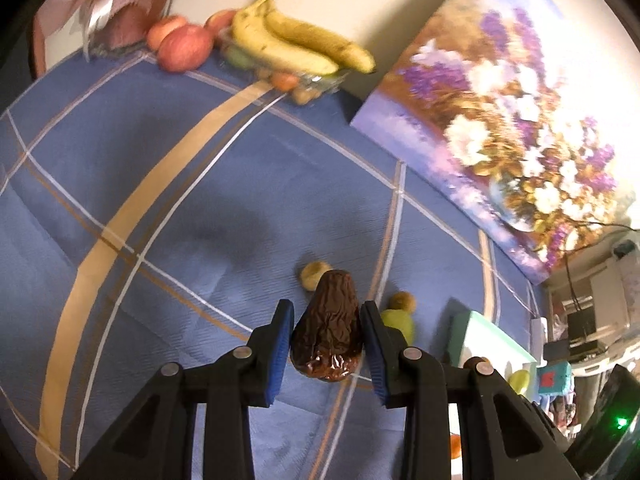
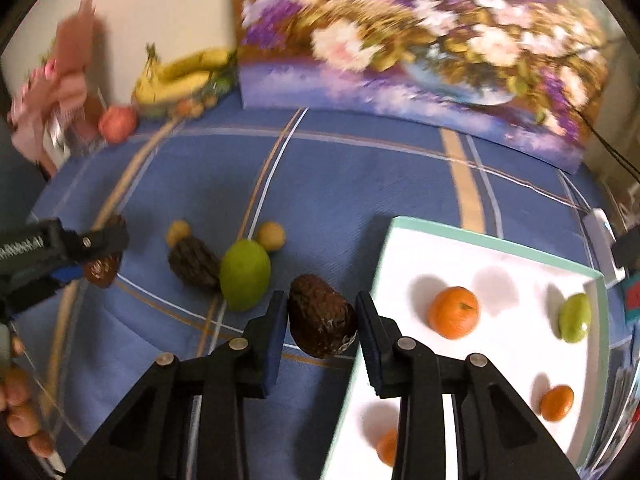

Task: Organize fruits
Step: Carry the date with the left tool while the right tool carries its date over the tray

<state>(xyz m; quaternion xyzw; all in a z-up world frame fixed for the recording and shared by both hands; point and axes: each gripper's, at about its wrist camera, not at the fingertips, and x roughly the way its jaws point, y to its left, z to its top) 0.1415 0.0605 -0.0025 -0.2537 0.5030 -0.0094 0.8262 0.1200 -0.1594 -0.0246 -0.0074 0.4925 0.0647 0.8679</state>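
The left tool (image 1: pixel 326 344) pinches a dark avocado (image 1: pixel 328 332) between its blue pads, above the blue checked surface (image 1: pixel 180 208). The right tool (image 2: pixel 322 340) pinches a second avocado (image 2: pixel 320 314), just beside the left edge of the white tray (image 2: pixel 500 248).

Around the right tool's avocado: a green fruit (image 2: pixel 245 274) at 10 o'clock, a third avocado (image 2: pixel 194 264) touching that fruit, and two small tan fruits (image 2: pixel 271 235) behind them. The tray, at 3 o'clock, holds three oranges (image 2: pixel 454 312) and one green fruit (image 2: pixel 575 317).

At 11 o'clock, well apart, bananas (image 2: pixel 180 76) and an apple (image 2: pixel 117 124) stand at the surface's far edge. A flower painting (image 2: pixel 420 40) borders the far side. The middle of the surface lies open.
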